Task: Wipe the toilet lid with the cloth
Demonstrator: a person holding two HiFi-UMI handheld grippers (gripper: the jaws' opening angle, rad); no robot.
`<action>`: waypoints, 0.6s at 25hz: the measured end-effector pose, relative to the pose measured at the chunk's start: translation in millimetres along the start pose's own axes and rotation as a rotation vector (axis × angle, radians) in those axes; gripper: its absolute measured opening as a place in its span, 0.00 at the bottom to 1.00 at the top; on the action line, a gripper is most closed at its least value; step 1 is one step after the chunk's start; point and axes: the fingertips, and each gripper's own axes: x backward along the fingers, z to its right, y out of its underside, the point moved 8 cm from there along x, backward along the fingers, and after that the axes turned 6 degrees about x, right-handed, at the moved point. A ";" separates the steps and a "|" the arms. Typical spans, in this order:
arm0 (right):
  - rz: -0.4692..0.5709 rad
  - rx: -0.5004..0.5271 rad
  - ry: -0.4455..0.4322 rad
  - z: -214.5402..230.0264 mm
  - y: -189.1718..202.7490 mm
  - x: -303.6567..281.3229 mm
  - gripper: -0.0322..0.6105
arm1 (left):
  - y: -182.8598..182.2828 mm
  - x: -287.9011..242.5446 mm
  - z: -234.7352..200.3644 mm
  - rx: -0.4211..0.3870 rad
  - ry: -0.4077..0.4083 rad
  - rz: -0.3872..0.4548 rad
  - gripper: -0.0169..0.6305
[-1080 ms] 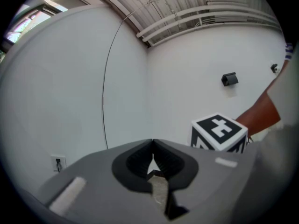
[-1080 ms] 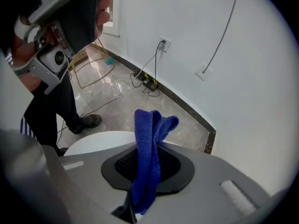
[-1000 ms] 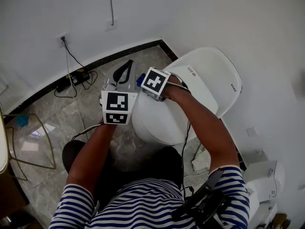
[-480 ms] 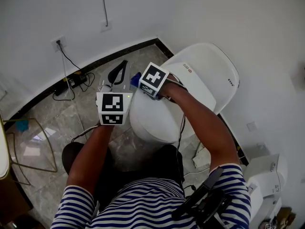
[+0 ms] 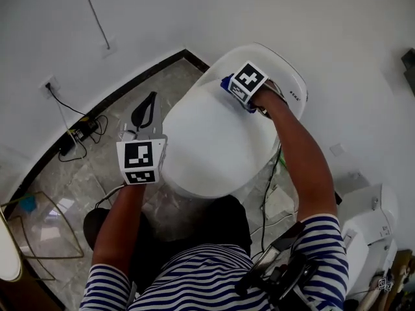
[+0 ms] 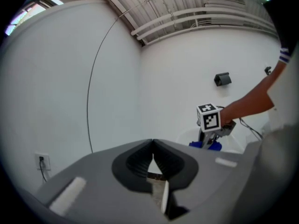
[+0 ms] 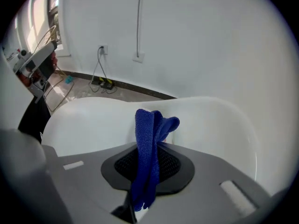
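At the toilet lid's (image 5: 214, 141) far edge, right tongs (image 7: 147, 160) pinched the cloth (image 7: 145, 134) for wiping; left tongs (image 6: 153, 146) waited aside, pressed together

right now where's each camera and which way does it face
Head view: from the head, steeply down on the toilet lid; forearms, left gripper, right gripper.
Left gripper view: along its shut jaws at the wall; right forearm.
Right gripper view: along jaws clamping the cloth, across the lid.
Shared: head and left views show the right gripper.
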 end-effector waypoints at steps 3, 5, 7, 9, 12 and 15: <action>-0.009 -0.067 0.017 30.3 26.9 -7.1 0.15 | 5.9 -11.1 8.8 0.002 0.014 -0.014 0.03; -0.002 -0.089 0.017 41.6 38.6 -14.4 0.15 | 9.5 -16.7 13.4 -0.001 0.020 -0.022 0.03; 0.001 -0.100 0.011 48.4 46.3 -22.7 0.15 | 12.5 -21.4 17.4 -0.004 0.022 -0.031 0.03; -0.005 -0.100 0.010 52.4 50.3 -30.4 0.15 | 14.0 -24.9 21.5 -0.007 0.026 -0.036 0.03; -0.015 -0.084 0.003 52.3 51.4 -39.7 0.15 | 15.4 -27.8 26.2 -0.013 0.030 -0.041 0.03; -0.017 -0.071 -0.010 47.9 49.3 -45.3 0.15 | 17.8 -29.0 26.8 -0.016 0.028 -0.047 0.03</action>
